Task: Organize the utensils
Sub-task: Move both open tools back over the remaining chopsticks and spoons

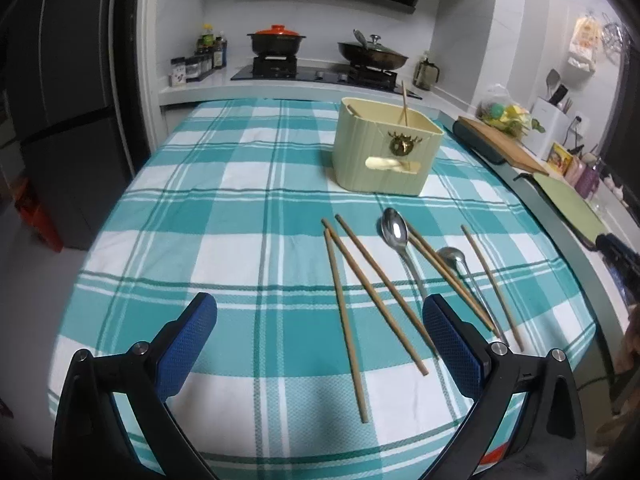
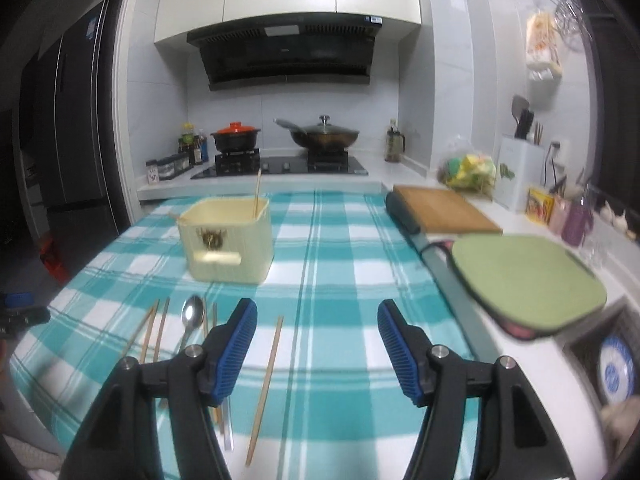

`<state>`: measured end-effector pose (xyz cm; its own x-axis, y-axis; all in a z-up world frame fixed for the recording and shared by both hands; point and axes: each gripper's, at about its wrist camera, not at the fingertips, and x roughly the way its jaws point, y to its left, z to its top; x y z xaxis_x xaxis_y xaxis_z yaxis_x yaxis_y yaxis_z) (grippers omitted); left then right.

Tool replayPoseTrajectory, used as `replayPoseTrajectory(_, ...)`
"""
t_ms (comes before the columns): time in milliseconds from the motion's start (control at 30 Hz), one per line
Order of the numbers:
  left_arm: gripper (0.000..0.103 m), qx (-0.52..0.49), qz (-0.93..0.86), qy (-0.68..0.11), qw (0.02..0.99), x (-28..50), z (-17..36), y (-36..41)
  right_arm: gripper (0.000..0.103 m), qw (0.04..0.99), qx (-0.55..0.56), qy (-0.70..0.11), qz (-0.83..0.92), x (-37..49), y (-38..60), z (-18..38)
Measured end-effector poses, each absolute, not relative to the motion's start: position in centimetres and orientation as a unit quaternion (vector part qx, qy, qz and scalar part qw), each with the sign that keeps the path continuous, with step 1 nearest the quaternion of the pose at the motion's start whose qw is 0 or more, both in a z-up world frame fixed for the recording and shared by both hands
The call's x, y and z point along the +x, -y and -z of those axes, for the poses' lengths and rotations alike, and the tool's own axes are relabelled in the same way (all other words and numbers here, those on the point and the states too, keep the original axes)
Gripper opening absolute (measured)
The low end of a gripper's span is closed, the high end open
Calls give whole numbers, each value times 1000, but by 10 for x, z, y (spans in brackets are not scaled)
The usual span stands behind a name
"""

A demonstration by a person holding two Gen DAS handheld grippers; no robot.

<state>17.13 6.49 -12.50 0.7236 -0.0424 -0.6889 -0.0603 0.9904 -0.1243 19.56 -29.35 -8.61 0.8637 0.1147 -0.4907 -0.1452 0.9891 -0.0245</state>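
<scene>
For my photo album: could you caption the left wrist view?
Open left gripper above chopsticks and spoons lying before a cream holder.

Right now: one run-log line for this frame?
task: organize utensils | left gripper: open, empty | right gripper: open, empty | chopsticks, spoons: loose on tablecloth | holder: one chopstick inside

Home kitchen: gas hob (image 2: 280,166) carrying an orange-lidded pot (image 2: 235,138) and a lidded wok (image 2: 325,136), extractor hood (image 2: 286,54) overhead, tall fridge (image 1: 60,80), condiment bottles (image 2: 194,146), wooden cutting board (image 2: 444,210) on the worktop (image 2: 400,170).
</scene>
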Motion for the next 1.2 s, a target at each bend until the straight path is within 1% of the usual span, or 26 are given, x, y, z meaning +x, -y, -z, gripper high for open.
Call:
replayPoseTrajectory(100, 102, -57, 0, -394, 917, 174, 145, -52, 64, 956, -26, -281, -79, 186, 280, 120)
replayPoseTrajectory(267, 102, -66, -11, -409, 910, 177, 162, -51, 64, 945, -47, -308, -97, 179, 261, 152)
replayPoseTrajectory(1000, 102, -62, -45, -433, 898, 194, 187, -59, 64, 934, -17, -346, -83, 201, 262, 179)
replayPoseTrajectory(1200, 102, -49, -54, -438, 896, 211, 195, -59, 54, 927, -6, -365, -83, 209, 265, 186)
